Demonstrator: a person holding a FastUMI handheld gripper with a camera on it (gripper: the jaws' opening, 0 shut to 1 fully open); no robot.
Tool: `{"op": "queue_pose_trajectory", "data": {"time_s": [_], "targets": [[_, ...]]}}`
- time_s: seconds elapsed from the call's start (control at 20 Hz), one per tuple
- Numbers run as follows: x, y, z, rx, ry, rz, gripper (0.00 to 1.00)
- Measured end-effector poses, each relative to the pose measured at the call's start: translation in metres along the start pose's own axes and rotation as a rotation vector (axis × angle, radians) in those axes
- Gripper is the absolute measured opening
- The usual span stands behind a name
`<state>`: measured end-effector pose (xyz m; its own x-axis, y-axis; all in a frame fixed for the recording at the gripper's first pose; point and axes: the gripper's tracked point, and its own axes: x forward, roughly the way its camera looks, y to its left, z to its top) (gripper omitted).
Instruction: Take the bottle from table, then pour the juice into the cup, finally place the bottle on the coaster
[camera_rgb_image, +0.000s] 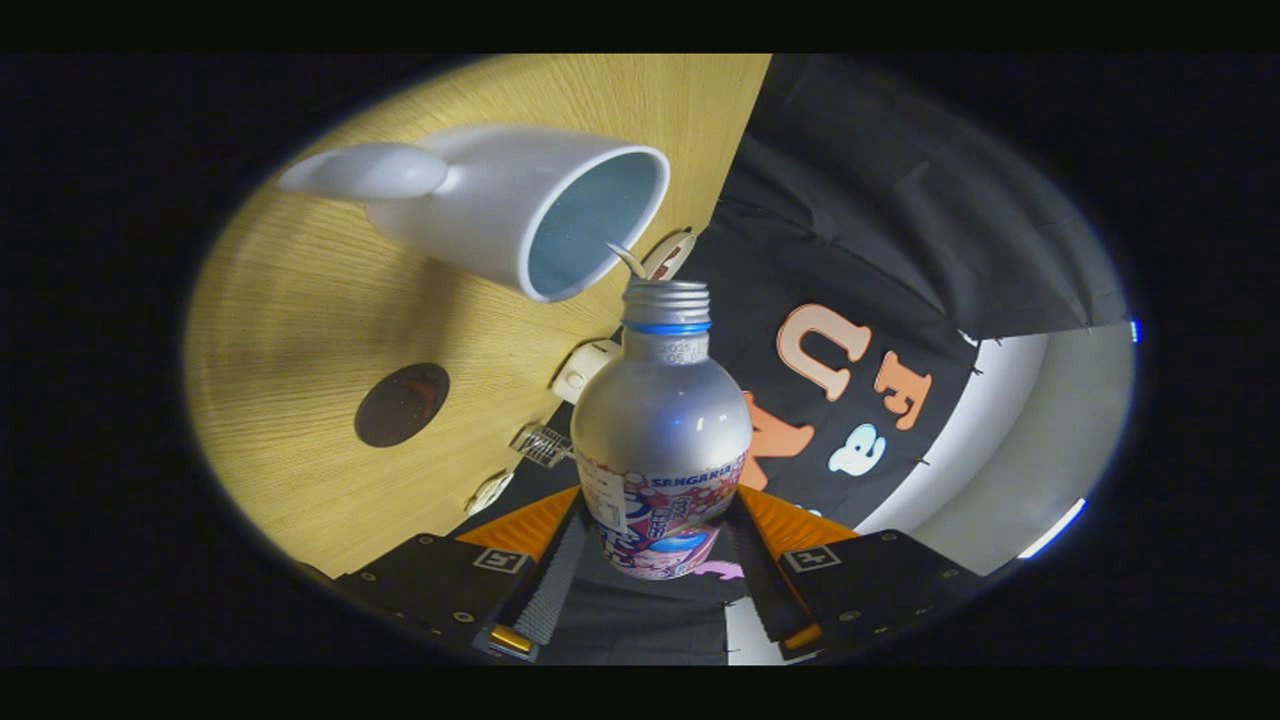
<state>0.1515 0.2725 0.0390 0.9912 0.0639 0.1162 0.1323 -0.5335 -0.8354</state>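
Note:
A silver bottle (661, 430) with a colourful label and a blue neck ring sits between my fingers, and my gripper (660, 545) is shut on its lower body. The whole view is rolled, so the bottle is tipped over with its open threaded mouth pointing at the rim of a white mug (520, 205). The mug stands on the wooden table (300, 320), its pale blue inside facing me and its handle on the far side from the bottle. Beside the mug, a dark round coaster (402, 404) lies flat on the table. I cannot make out any liquid stream.
Several small white clips and fittings (583, 370) line the table's edge where it meets the black cloth wall (900, 250). A pale wall and a light strip (1050, 530) lie beyond the cloth.

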Motion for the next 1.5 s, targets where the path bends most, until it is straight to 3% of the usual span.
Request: {"op": "queue_pose_trajectory", "data": {"time_s": [0.85,1.15,1.5], "targets": [[-0.006,-0.008,0.006,-0.042,-0.01,0.004,0.77],[-0.007,0.005,0.005,0.11,-0.004,0.054,0.77],[-0.001,-0.002,-0.018,0.417,0.06,0.068,0.77]]}}
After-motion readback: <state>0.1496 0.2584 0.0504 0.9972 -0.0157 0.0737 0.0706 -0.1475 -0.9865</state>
